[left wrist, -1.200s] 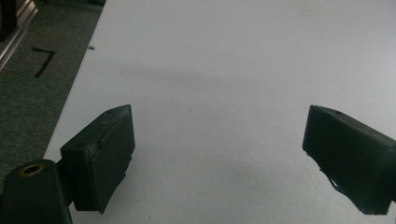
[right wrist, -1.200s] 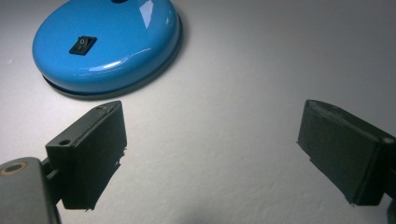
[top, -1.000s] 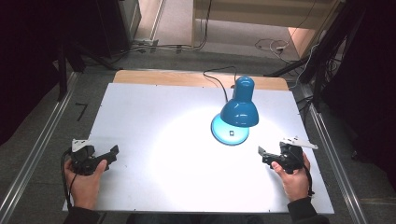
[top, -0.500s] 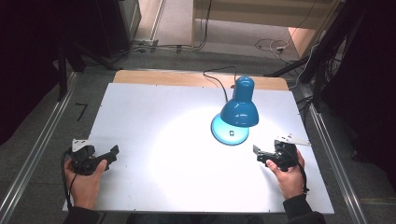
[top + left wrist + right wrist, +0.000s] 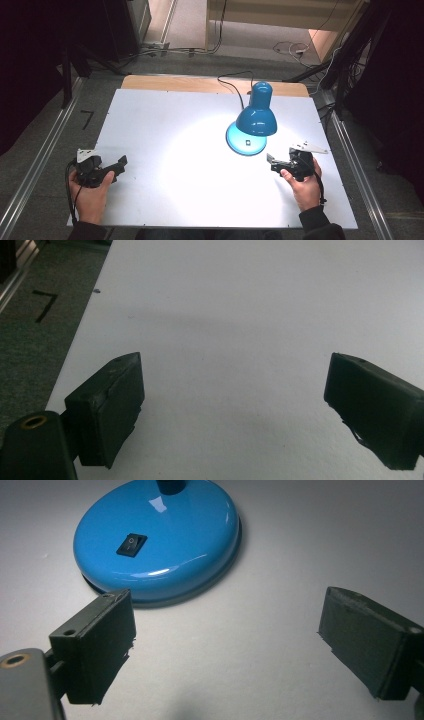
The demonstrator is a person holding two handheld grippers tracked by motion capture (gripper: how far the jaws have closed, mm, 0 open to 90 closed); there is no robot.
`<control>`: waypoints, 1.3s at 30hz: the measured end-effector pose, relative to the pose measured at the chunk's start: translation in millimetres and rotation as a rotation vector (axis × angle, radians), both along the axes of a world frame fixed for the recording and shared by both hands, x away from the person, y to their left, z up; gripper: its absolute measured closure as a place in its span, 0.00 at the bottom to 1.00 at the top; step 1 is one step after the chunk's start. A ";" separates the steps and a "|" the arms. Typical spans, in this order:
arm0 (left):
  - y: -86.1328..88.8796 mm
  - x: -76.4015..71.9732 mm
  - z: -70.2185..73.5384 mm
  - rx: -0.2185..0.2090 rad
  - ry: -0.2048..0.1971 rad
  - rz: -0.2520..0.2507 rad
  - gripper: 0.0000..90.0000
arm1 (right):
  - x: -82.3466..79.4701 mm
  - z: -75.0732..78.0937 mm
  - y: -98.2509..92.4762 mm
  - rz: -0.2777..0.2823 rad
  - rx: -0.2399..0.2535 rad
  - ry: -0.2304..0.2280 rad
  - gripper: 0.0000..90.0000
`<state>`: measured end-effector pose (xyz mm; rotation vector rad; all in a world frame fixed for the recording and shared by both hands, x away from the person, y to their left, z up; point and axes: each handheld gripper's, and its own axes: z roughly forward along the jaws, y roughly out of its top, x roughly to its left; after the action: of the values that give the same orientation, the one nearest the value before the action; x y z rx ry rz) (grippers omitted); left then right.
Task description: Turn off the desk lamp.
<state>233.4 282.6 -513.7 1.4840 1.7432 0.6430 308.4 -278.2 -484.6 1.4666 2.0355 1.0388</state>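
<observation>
A blue desk lamp [image 5: 256, 117] stands lit on the white table [image 5: 175, 125], right of centre, its shade throwing a bright pool to the left. Its round blue base [image 5: 160, 537] carries a black rocker switch [image 5: 132, 544]. My right gripper [image 5: 272, 161] is open just right of and below the base, jaws pointing at it, nothing between them. In the right gripper view the base lies just beyond its left finger [image 5: 97, 647]. My left gripper [image 5: 117, 164] is open near the table's front left corner, over bare table [image 5: 225, 340], holding nothing.
The lamp's black cable [image 5: 235, 85] runs off the table's far edge onto a wooden strip [image 5: 200, 84]. Grey floor [image 5: 30, 330] with a black mark lies left of the table. Metal rails [image 5: 350, 155] flank both sides.
My right gripper has moved left, closer to the lamp base. The left gripper and the lamp have not moved.
</observation>
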 end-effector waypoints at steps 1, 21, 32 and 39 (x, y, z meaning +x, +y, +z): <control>0.0 0.0 0.0 0.000 0.000 0.000 0.11 | 0.3 0.2 0.6 0.000 0.000 0.000 0.08; 0.3 -0.1 0.3 -0.002 -0.002 0.003 0.11 | 5.8 -0.6 12.4 0.018 0.004 -0.010 0.10; 0.3 -0.1 0.2 -0.003 -0.003 0.002 0.11 | 9.6 -2.8 18.6 0.020 0.010 -0.014 0.12; 0.5 -0.1 0.4 -0.006 -0.005 0.003 0.11 | 12.1 -3.0 26.3 0.028 0.002 -0.023 0.12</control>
<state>233.3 283.1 -513.4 1.4744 1.7427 0.6423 320.5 -251.8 -487.6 1.4239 2.0453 1.0642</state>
